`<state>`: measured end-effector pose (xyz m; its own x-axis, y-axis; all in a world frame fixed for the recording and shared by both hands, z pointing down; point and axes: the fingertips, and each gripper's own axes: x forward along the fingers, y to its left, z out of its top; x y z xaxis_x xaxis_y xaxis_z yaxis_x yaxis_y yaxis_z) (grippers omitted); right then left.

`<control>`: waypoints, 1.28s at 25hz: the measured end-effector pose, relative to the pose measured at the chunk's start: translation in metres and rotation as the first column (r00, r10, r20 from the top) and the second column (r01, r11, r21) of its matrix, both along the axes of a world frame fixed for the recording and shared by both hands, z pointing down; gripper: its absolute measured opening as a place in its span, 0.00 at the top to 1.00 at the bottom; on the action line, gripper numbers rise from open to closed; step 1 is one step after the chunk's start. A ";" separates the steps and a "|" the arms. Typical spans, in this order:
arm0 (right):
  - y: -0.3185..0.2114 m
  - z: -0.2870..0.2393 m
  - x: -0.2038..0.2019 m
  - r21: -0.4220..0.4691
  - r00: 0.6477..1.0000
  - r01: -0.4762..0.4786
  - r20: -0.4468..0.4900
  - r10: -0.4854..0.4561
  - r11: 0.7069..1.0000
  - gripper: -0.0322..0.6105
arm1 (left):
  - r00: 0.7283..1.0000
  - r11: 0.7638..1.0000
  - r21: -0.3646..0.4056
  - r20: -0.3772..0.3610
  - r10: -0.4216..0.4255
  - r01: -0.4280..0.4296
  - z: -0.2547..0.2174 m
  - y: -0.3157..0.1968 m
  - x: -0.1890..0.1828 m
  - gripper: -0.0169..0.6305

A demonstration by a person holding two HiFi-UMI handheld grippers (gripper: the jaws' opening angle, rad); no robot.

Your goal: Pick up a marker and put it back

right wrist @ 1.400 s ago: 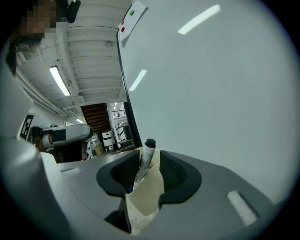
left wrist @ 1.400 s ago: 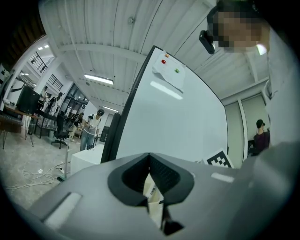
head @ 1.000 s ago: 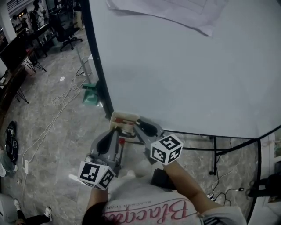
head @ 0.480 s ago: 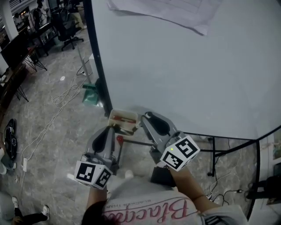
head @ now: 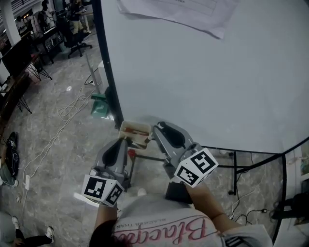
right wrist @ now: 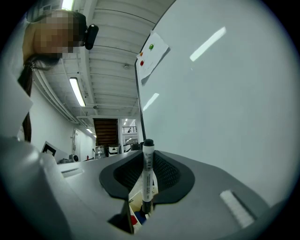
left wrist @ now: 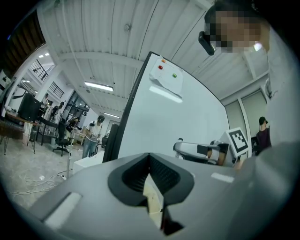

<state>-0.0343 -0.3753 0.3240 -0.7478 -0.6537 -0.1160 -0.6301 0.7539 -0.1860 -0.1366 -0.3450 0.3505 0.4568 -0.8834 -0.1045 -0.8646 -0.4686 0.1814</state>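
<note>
Whiteboard point(head: 203, 82) walls off my right; open floor point(head: 58, 144) lies left. My right tool point(right wrist: 147, 187) clamps the marker point(right wrist: 148, 164) upright by the tray point(head: 134, 128); my left tool point(left wrist: 152, 197) is empty, jaws slightly parted.

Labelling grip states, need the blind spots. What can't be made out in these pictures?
- marker, head view: hidden behind the right gripper; only the right gripper view shows it clamped.
- left gripper, left gripper view: the cream tray fills the jaw gap; pinched or merely behind, cannot tell.
- paper on the whiteboard, head view: print too small, top edge cuts it off.
</note>
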 end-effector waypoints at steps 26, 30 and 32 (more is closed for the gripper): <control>-0.032 0.113 -0.034 -0.308 0.996 -0.045 -0.082 0.021 0.950 0.83 | 0.999 0.999 -0.019 -0.018 -0.038 0.037 0.006 -0.011 -0.013 0.97; -0.034 0.117 -0.029 -0.294 0.991 -0.072 -0.132 0.034 0.953 0.81 | 0.999 0.999 -0.020 -0.020 -0.032 0.032 0.007 -0.011 -0.012 0.97; -0.034 0.118 -0.028 -0.293 0.989 -0.073 -0.145 0.031 0.953 0.77 | 0.999 0.999 -0.021 -0.029 -0.032 0.031 0.006 -0.011 -0.012 0.97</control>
